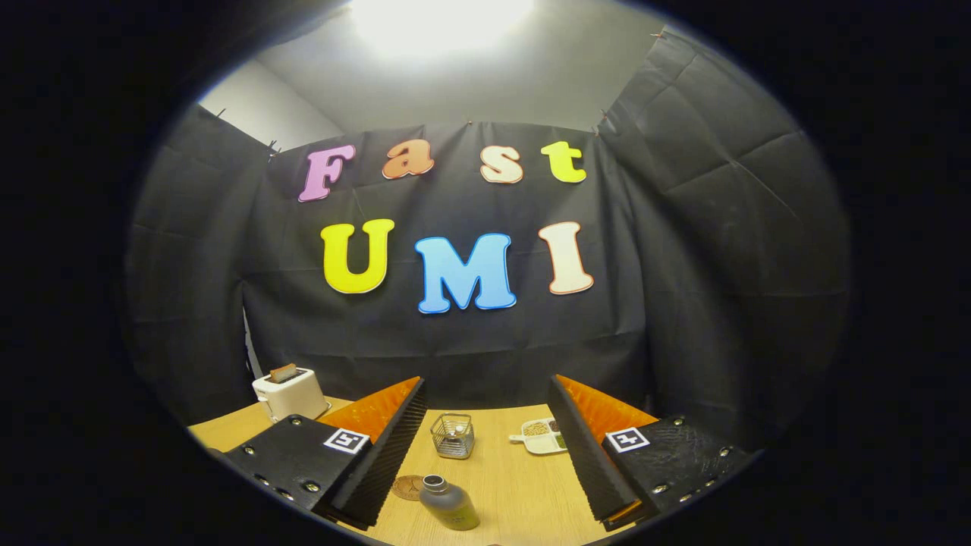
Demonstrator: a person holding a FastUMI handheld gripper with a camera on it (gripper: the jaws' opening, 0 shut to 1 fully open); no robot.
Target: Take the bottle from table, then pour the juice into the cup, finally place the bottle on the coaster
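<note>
Far on the left of the wooden surface (pixel 501 485) sits a white toaster (pixel 290 393) with a slice of bread in it. Next comes a round brown coaster (pixel 407 487), partly hidden by the left finger. Just right of the coaster stands the bottle (pixel 448 502). It is upright, with its open mouth on top, so its long side runs up and down. It is near, low between the two fingers, and closer to the left finger. The gripper (pixel 485 447) is open wide and holds nothing. It probably has to dip down and go a little left to close on the bottle. Farther off, between the fingers, sits a small wire basket (pixel 453 435); I cannot tell if a cup is in it. Right of that is a white dish (pixel 541 437) with bits of food.
</note>
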